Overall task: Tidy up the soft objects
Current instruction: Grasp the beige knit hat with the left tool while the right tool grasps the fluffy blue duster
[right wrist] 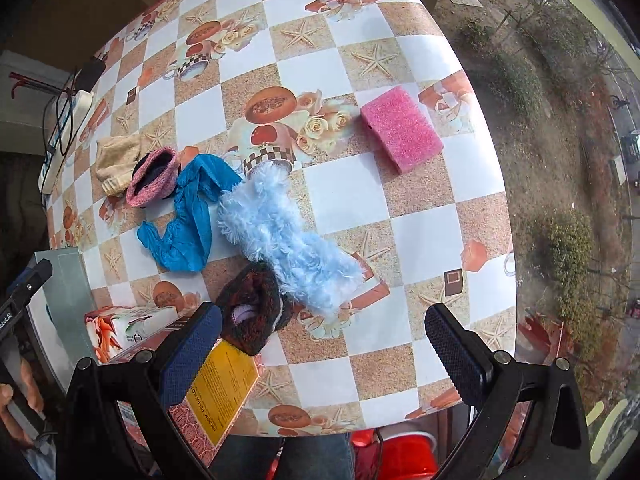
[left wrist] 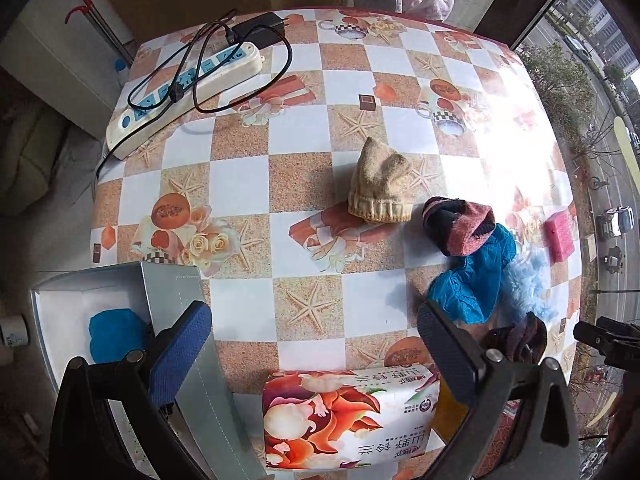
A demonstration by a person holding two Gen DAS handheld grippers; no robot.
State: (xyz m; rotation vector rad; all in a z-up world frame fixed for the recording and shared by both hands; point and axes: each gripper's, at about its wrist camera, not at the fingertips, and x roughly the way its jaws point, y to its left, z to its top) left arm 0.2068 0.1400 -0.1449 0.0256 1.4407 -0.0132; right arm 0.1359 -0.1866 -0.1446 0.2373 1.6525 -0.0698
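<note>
Checkered desk [right wrist: 432,184] is seen below; left tongs [left wrist: 314,350] and right tongs [right wrist: 322,344] are spread wide, empty. Counted outward: one dark knit [right wrist: 252,312], one fluffy blue piece [right wrist: 288,240], one teal cloth [right wrist: 188,220], one pink sponge [right wrist: 400,134]. Another teal cloth [left wrist: 114,336] sits inside one box [left wrist: 172,292].

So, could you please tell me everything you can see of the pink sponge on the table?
The pink sponge is a rectangular block with rounded corners and a coarse, porous foam surface. It lies flat on the checkered tablecloth near the table's window-side edge, apart from the pile of soft items. Nothing touches it, and both hand-held grippers are well clear of it.
</note>
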